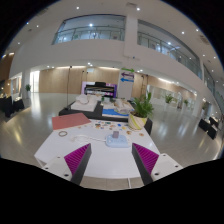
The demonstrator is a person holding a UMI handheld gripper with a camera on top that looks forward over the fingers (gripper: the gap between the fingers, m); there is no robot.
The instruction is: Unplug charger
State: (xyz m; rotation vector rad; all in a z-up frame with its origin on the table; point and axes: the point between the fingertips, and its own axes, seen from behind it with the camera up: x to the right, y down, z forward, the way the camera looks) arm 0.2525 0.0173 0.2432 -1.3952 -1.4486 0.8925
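A pale blue-white charger block lies on the white table, just ahead of my fingers and slightly right of the middle line between them. I cannot make out its plug or cable clearly. My gripper is open and empty, hovering over the table's near part. Its magenta pads stand wide apart, and nothing is between them but bare tabletop.
A salmon-red flat sheet lies at the far left of the table with a tape roll near it. Small round items sit beyond the charger. A potted plant stands at the far right. The table's near edge is just under my fingers.
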